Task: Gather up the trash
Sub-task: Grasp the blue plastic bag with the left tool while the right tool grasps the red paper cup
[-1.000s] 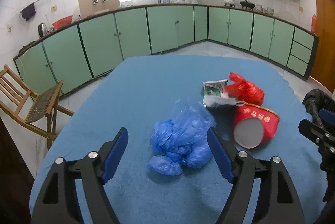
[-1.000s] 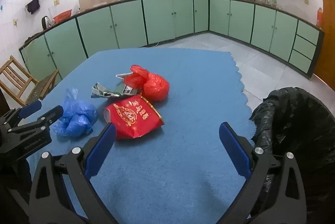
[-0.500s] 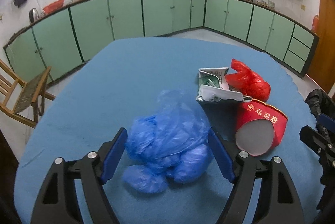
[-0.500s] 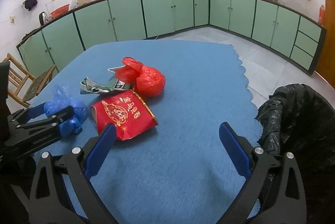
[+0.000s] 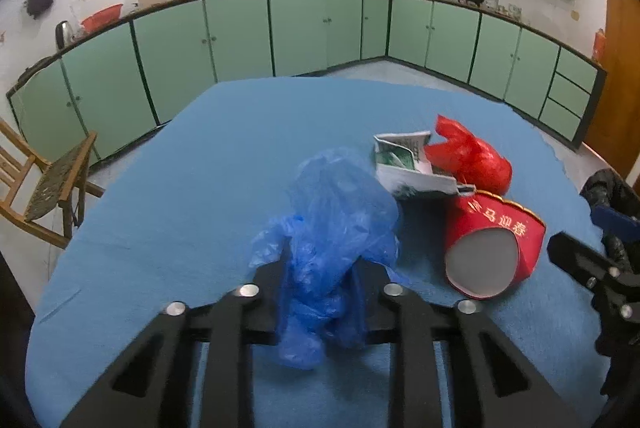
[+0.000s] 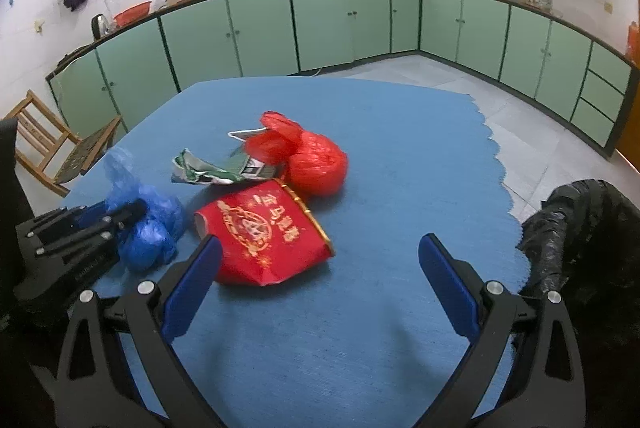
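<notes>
The left claw (image 5: 320,292) is closing on the blue plastic bag (image 5: 336,228); the black-lined bin (image 6: 592,228) sits far right, beside the spread right claw (image 6: 320,280).

Left tongs (image 5: 320,288) closing — now pinching blue plastic bag (image 5: 336,228), wide apart earlier

The blue plastic bag (image 5: 332,248) hides the left claw's (image 5: 320,280) pads; the black bin liner (image 6: 592,240) is cut off at the frame's edge.
</notes>
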### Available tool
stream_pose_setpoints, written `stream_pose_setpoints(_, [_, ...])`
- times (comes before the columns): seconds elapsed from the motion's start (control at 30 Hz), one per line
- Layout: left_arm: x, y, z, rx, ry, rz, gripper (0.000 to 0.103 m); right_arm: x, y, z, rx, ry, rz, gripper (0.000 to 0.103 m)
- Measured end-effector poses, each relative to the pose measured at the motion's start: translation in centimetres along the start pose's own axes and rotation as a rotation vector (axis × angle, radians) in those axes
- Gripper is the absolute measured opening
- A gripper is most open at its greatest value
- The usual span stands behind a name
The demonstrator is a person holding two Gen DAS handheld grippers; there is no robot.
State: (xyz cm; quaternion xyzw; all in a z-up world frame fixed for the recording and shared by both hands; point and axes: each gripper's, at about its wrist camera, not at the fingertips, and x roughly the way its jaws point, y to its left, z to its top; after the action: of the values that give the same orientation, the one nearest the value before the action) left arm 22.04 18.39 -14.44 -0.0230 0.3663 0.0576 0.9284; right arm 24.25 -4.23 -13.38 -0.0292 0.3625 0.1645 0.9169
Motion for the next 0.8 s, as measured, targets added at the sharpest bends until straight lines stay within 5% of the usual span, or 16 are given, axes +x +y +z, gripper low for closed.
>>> stream_pose_setpoints(0.23, [-0.7,2.9,0.0,-0.071,-0.009,0.042,0.024,1.0,1.4,0.5,-0.025,0.017,0.037,0.096])
stream_pose_setpoints(0.8, [-0.6,2.8,-0.5,-0.035,0.005,0.059,0.025,5.8,2.6,1.5,-0.051,0.148,0.079,0.095])
